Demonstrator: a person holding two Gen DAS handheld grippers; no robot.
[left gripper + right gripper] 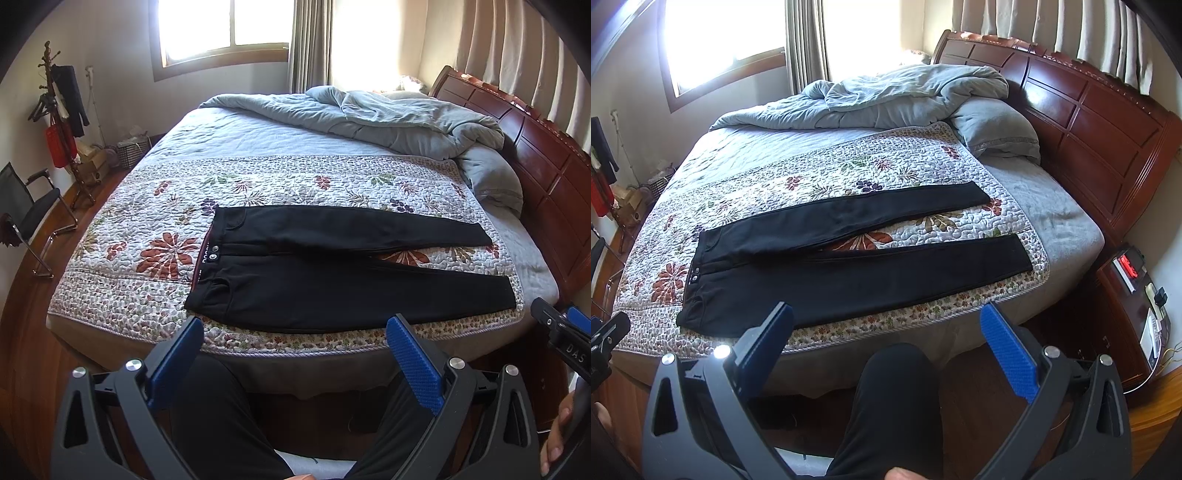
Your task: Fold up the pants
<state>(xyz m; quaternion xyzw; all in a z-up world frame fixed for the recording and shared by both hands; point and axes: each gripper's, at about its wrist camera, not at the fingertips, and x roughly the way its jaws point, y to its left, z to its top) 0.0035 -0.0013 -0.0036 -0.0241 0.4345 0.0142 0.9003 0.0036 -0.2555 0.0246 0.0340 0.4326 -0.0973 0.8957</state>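
Note:
Black pants lie flat on the floral quilt, waistband to the left, both legs spread apart and pointing right toward the headboard. They also show in the right wrist view. My left gripper is open and empty, held just short of the bed's near edge, below the near leg. My right gripper is open and empty, also in front of the near edge. The right gripper's tip shows at the right of the left wrist view.
A rumpled grey duvet and pillow lie at the far side by the wooden headboard. A nightstand stands at the right. A chair and coat rack stand left of the bed. The person's legs are below the grippers.

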